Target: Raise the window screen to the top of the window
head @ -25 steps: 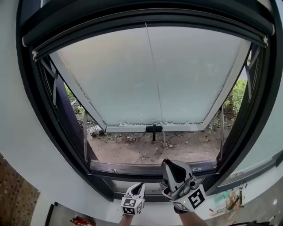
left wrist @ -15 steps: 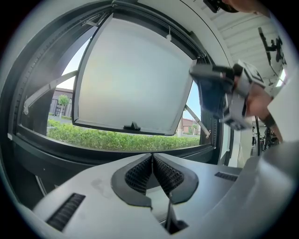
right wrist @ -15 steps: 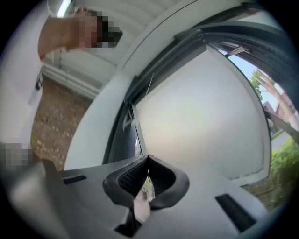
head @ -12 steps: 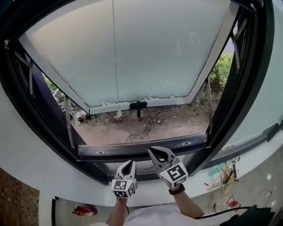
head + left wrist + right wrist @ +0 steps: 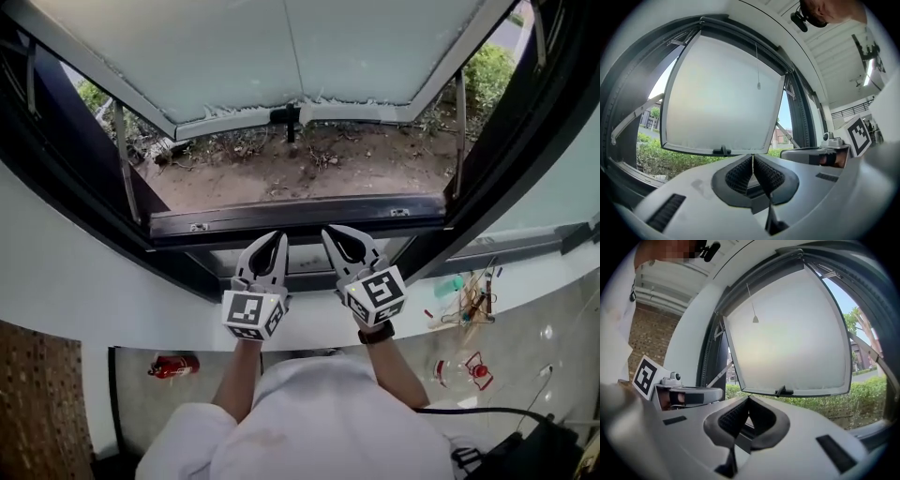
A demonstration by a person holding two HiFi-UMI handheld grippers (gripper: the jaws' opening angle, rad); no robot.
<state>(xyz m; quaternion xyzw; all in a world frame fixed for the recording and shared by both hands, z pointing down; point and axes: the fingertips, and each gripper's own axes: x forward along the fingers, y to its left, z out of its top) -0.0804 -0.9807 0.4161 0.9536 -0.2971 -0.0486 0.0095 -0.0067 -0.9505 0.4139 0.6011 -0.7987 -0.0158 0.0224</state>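
Observation:
The window's frosted sash [image 5: 216, 47] is swung outward, with its black handle [image 5: 286, 117] on the bottom rail. A thin pull cord with a small weight [image 5: 758, 86] hangs in front of the pane, and its weight [image 5: 754, 319] also shows in the right gripper view. I cannot make out a screen mesh in the opening. My left gripper [image 5: 272, 237] and right gripper [image 5: 335, 232] are side by side, just below the dark lower frame bar [image 5: 291, 217]. Both are shut and hold nothing: the left gripper [image 5: 753, 157] and the right gripper [image 5: 748, 400] each have their pads together.
A white wall band [image 5: 103, 300] runs under the window. On the floor below lie a red fire extinguisher [image 5: 173, 364] at the left and some small tools and a red item [image 5: 473, 368] at the right. Bare ground and a hedge [image 5: 492, 66] lie outside.
The right gripper has come down and the left has risen, so they now sit level beside each other. The head view has tipped downward, so less of the sash shows. Both stayed shut.

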